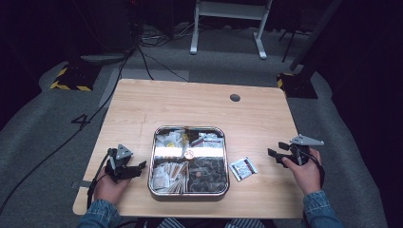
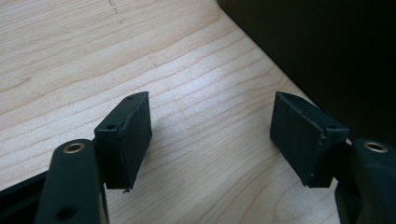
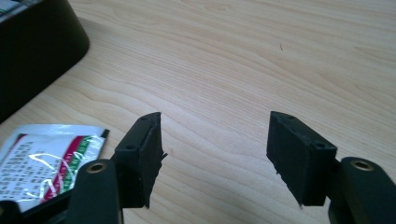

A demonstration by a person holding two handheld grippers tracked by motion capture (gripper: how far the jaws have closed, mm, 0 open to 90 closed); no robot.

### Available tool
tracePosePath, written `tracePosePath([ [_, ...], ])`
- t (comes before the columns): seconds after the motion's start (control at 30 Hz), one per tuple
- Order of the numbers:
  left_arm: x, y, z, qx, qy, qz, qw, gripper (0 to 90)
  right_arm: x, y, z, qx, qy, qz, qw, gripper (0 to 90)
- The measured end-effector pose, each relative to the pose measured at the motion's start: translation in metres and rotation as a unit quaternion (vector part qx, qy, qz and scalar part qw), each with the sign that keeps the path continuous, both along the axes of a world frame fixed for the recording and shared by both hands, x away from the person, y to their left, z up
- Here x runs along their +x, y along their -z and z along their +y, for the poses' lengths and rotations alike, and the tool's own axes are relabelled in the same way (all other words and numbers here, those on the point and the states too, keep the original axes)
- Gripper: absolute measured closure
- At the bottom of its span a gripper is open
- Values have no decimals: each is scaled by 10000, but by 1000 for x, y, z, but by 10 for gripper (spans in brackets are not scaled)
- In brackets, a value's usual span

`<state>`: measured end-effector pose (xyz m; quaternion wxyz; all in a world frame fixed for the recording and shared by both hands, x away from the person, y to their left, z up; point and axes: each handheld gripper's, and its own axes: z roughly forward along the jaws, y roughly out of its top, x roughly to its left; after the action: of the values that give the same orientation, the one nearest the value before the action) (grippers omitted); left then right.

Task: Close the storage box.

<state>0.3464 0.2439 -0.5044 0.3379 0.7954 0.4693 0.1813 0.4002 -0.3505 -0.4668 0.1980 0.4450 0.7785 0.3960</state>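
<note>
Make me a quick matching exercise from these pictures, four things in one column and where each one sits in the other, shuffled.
Things:
1. metal tray
2. sachet
3. left gripper
4. round hole

Places:
A. on the table just right of the tray
B. far side of the tabletop
C. middle of the table
D. just left of the tray

Pairs: 1-C, 2-A, 3-D, 4-B

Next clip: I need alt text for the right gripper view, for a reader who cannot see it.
The right gripper hangs with its two black jaws apart and nothing between them, low over a pale wooden table. A white, red and green sachet lies flat at lower left, with a dark tray wall at upper left.
</note>
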Motion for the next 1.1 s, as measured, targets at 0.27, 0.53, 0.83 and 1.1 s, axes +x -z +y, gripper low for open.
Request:
tracePosePath([
  [0.27, 0, 0, 0, -2, -1, 0, 10000, 299, 5, 19, -7, -32, 117, -15, 9999, 365],
  [0.53, 0, 0, 0, -1, 0, 0, 10000, 299, 6, 26, -3, -206, 38, 13, 9998, 353],
  [0.83, 0, 0, 0, -4, 2, 1, 10000, 299, 8, 32, 3, -476, -46, 166, 9987, 297],
  [1.1, 0, 0, 0, -4, 2, 1, 10000, 299, 14, 38, 4, -493, -12, 312, 9983, 77],
])
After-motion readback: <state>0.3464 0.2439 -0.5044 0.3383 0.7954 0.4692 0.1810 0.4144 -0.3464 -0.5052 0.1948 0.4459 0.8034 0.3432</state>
